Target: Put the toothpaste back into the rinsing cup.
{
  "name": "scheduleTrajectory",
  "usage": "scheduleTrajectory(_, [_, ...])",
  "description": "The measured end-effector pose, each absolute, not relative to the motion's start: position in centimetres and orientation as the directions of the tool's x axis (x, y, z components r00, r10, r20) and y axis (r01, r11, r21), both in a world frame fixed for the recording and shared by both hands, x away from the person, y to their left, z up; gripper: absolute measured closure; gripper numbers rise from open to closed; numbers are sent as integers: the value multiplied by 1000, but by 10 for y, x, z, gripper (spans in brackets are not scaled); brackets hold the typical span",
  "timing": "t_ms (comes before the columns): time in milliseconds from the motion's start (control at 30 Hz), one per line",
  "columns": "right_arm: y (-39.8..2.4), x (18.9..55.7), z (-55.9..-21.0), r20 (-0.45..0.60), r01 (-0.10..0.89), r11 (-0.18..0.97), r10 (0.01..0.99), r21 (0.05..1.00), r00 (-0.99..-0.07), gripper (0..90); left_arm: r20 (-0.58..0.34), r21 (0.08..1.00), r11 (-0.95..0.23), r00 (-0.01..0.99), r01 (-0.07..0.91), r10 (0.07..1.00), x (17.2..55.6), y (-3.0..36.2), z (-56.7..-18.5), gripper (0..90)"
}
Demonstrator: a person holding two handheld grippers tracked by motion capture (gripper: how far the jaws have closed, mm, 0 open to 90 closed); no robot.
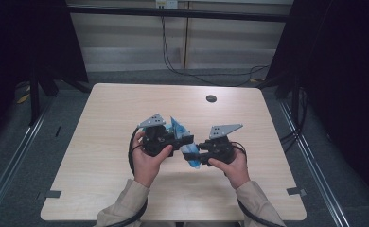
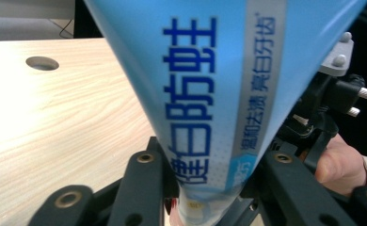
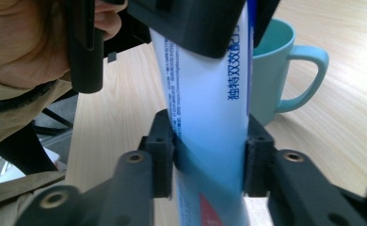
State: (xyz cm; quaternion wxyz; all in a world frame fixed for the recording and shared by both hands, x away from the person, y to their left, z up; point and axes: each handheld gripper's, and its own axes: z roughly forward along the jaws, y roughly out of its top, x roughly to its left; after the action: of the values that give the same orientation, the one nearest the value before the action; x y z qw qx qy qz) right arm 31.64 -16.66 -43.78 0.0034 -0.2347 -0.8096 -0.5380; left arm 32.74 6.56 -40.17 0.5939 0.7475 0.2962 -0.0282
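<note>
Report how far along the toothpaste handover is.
Done: the toothpaste tube is off the table, with the left gripper clamped on it. In hand: the right gripper flanks the tube; whether it presses is unclear. Left: putting the tube somewhere, perhaps the teal mug.

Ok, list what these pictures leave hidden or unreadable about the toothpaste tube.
- Toothpaste tube, high view: too small, print unreadable, mostly covered by the left gripper and right gripper.
- Its cap end, left gripper view: cut off by the bottom edge.
- Teal mug, right gripper view: partly behind the tube.
</note>
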Motion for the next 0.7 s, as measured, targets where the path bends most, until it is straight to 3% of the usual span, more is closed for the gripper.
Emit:
scheduleTrajectory(67, [-166,314,-439,218,352,319,388,880,-896,499,-385,871,-135,827,472,409,327,66,-401,729])
scheduleTrajectory(100, [-166,314,-439,218,352,319,388,880,-896,499,-385,871,-135,827,472,409,327,66,-401,729])
scheduleTrajectory(133, [-168,313,-440,191,334,322,402,886,-895,407,-374,873,-140,826,466,421,327,66,-401,730])
scheduleTrajectory(333, [-188,312,-451,146,334,361,460,871,-876,238,-355,876,-154,828,457,434,327,73,-394,731])
scheduleTrajectory(467, [-201,308,-468,93,359,432,525,827,-846,162,-340,878,-164,828,449,446,328,76,-389,731])
scheduleTrajectory(700, [-211,303,-490,3,365,540,558,758,-830,144,-318,876,-192,830,442,458,332,81,-381,731])
